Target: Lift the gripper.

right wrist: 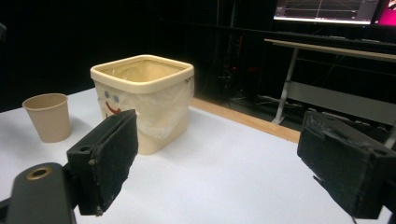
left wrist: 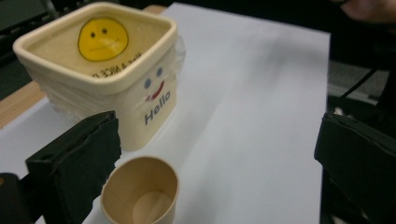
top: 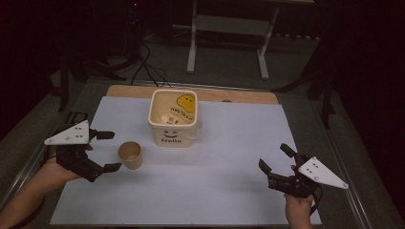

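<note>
1. Two grippers, one paper cup, one cream tub and one white sheet make up the count on the table (top: 239, 95).
2. At the far left, the left gripper (top: 109, 150) is held in a hand (top: 52, 169) over the left edge of the white sheet (top: 215, 191). Its jaws stand wide apart and grip nothing; they point to the right, toward the cup.
3. Just right of those jaws stands the paper cup (top: 130, 155), one only, brown and empty. It sits upright on the sheet with its mouth facing up, so its long axis is vertical. In the left gripper view the cup (left wrist: 140, 193) lies close beside the near jaw, low in the gap between the two; whether it touches that jaw I cannot tell.
4. Next to the right, and a little farther back, is the cream tub (top: 173, 117), one only, square with rounded corners and open at the top. A yellow smiley face shows on its inside and the word "Hello" on its near side. Cup and tub are near but apart.
5. At the far right, the right gripper (top: 276, 158) is held in the other hand (top: 298, 207) near the sheet's right corner, well apart from the cup. Its jaws are also spread wide, clamping nothing, and point up and left toward the tub (right wrist: 144, 100).
</note>
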Action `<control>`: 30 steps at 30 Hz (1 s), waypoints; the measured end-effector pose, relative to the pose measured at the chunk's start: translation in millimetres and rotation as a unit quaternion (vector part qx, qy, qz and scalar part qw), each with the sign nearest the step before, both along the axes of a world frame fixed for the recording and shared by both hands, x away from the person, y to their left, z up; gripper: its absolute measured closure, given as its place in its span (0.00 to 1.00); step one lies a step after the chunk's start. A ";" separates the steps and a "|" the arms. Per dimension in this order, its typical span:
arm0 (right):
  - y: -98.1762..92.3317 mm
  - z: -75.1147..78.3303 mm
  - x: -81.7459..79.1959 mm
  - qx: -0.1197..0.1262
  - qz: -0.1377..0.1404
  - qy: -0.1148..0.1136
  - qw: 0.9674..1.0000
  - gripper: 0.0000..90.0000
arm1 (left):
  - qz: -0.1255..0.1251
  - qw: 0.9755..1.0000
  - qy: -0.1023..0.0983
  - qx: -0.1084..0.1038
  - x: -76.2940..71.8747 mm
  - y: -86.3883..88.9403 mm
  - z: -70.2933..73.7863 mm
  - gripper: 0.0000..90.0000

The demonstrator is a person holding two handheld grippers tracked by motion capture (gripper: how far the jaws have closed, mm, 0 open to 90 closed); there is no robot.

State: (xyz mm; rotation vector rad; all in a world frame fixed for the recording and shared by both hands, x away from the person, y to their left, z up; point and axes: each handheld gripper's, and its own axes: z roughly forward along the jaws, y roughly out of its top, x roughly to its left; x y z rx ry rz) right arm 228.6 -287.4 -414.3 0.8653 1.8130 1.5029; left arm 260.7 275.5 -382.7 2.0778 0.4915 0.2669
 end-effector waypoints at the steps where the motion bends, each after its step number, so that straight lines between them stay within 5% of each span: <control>1: -0.1 -0.2 0.1 0.000 0.001 0.000 1.000 0.14 | 0.002 1.000 0.001 0.004 1.2 -1.3 -1.2 0.02; 14: 1.7 -1.5 1.1 -0.006 0.003 0.005 1.000 0.14 | -0.014 0.997 0.028 0.065 15.6 -11.8 -19.7 0.07; 23: 2.1 -2.3 2.0 -0.007 0.006 0.008 1.000 0.14 | -0.009 0.993 0.044 0.105 24.7 -18.9 -30.9 0.26; 30: 1.7 -3.3 2.9 -0.007 0.007 0.013 1.000 0.14 | -0.009 0.986 0.069 0.150 33.5 -26.5 -43.3 0.55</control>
